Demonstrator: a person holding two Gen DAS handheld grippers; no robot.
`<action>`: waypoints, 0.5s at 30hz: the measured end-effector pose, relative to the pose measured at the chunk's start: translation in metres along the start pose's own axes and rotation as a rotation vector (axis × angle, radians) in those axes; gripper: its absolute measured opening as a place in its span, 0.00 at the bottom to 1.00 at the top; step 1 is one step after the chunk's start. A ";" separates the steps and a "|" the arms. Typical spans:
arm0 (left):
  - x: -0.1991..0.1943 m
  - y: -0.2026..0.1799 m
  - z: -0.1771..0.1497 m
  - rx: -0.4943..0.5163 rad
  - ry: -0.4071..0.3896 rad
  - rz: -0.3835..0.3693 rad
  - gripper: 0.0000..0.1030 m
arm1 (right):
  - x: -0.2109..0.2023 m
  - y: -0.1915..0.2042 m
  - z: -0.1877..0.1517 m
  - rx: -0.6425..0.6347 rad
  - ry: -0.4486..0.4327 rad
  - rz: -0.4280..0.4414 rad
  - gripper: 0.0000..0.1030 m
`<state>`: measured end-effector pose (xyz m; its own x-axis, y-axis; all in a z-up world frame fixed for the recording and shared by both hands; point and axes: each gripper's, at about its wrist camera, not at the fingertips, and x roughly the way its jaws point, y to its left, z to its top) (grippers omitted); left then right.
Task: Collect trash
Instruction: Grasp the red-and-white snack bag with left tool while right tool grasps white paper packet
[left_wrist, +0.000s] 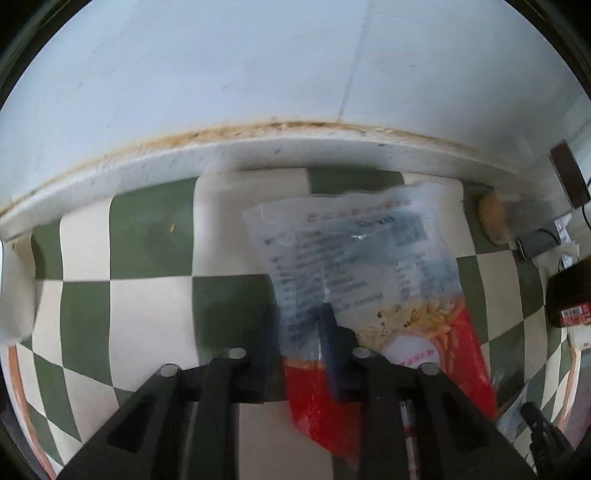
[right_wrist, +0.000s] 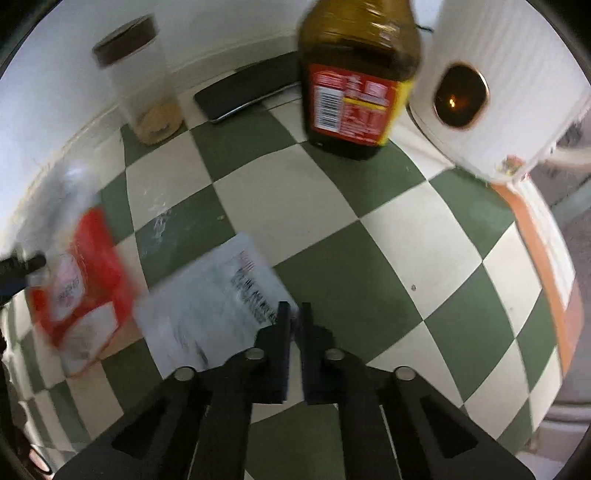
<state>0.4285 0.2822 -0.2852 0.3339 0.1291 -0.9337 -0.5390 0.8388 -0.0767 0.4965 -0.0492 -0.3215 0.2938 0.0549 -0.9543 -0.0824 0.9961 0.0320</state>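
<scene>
Left gripper (left_wrist: 295, 325) clamped the red-and-clear bag (left_wrist: 369, 280), raised near the wall edge. Right gripper (right_wrist: 293, 317) pinched the white wrapper's (right_wrist: 214, 306) corner; open checkered cloth (right_wrist: 369, 258) lay rightward.

Checkered table (right_wrist: 332, 206): bottle (right_wrist: 356, 74), jar (right_wrist: 142, 79), phone (right_wrist: 247, 92).

Soft daylight; strong fisheye bending at dark edges; motion blur smears both views; faint shadows.
</scene>
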 end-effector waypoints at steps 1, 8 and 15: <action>-0.002 -0.002 0.001 0.018 -0.007 0.002 0.16 | 0.000 -0.004 -0.001 0.010 0.000 0.002 0.01; -0.058 -0.008 0.003 0.095 -0.122 -0.043 0.12 | -0.030 -0.039 -0.018 0.108 -0.067 0.083 0.00; -0.148 -0.059 -0.016 0.224 -0.246 -0.106 0.11 | -0.077 -0.076 -0.032 0.175 -0.155 0.134 0.00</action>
<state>0.3982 0.2048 -0.1481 0.5703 0.1356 -0.8101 -0.3170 0.9462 -0.0647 0.4495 -0.1309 -0.2594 0.4352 0.1836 -0.8814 0.0315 0.9753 0.2187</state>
